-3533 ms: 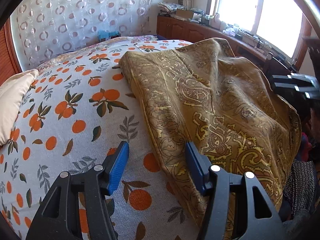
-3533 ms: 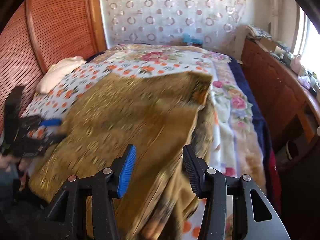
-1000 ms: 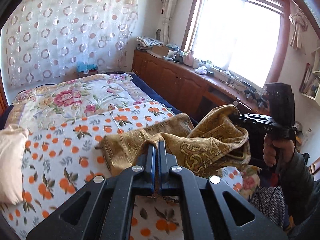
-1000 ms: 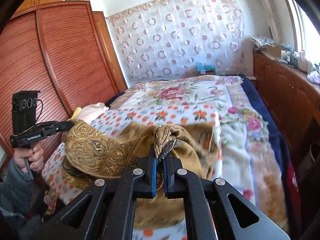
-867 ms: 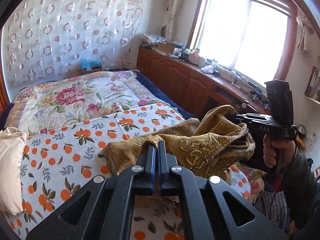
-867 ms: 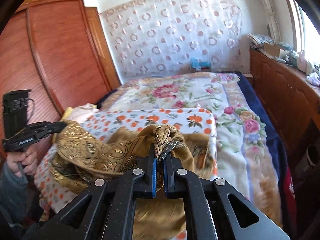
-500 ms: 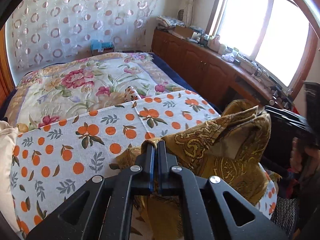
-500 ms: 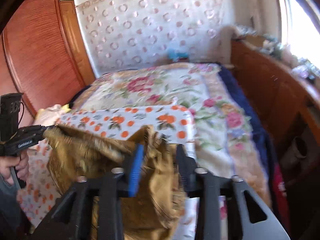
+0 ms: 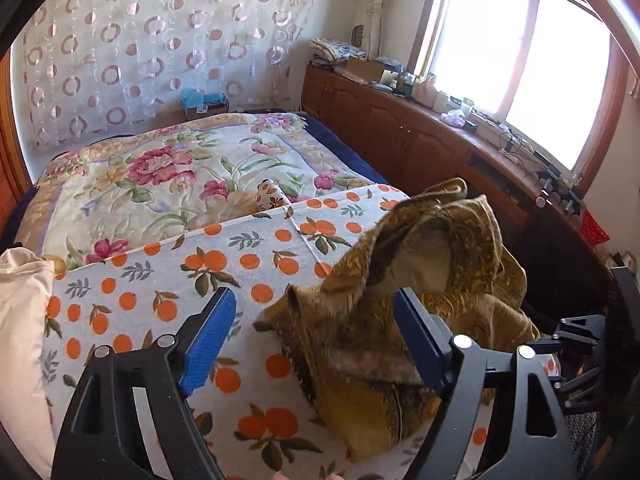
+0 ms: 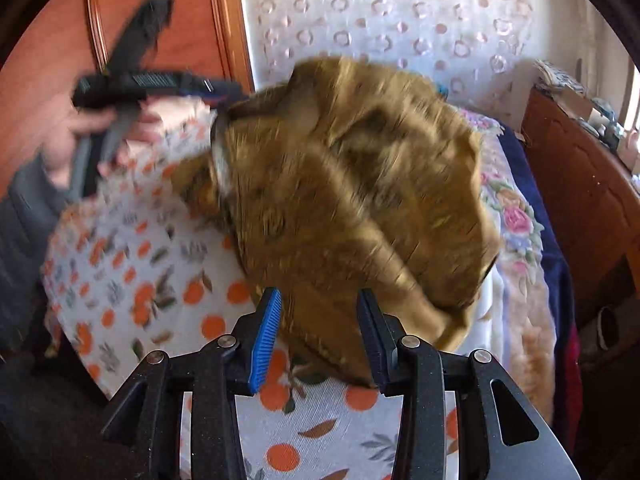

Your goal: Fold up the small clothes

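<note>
Two grippers in frame, neither clamping anything. Left gripper (image 9: 314, 336): jaws opening, spread wide; the gold paisley cloth (image 9: 404, 292) is bunched just ahead of them, its near edge between the blue pads (image 9: 208, 340) but no pad pressing on it. Right gripper (image 10: 318, 334): jaws part-open, cloth edge sits in the gap, pads not touching it.

Cloth lies in a loose heap on the orange-print sheet (image 9: 172, 280), near the bed edge closest to the cameras, toward the window-side cabinets (image 9: 404, 128). Floral quilt (image 9: 168, 176) covers the bed beyond it. Cream pillow (image 9: 20, 320) at far left of the left wrist view.

Hard to read: the right wrist view is heavily motion-blurred, so the cloth's pattern is smeared into streaks and its outline is soft. In that view the person's left hand (image 10: 72, 140) on the other gripper's handle is a blur against the red-brown wardrobe (image 10: 48, 40). In the left wrist view the right gripper shows only as a black frame at the right edge, partly cut off. The lower part of the heap is hidden behind the left gripper's right finger.

Materials: cloth is thick, woven-looking, mustard-gold with darker paisley, pale reverse showing in one fold. Sheet is white with oranges and leaves. Gripper bodies black plastic, ribbed blue pads.
</note>
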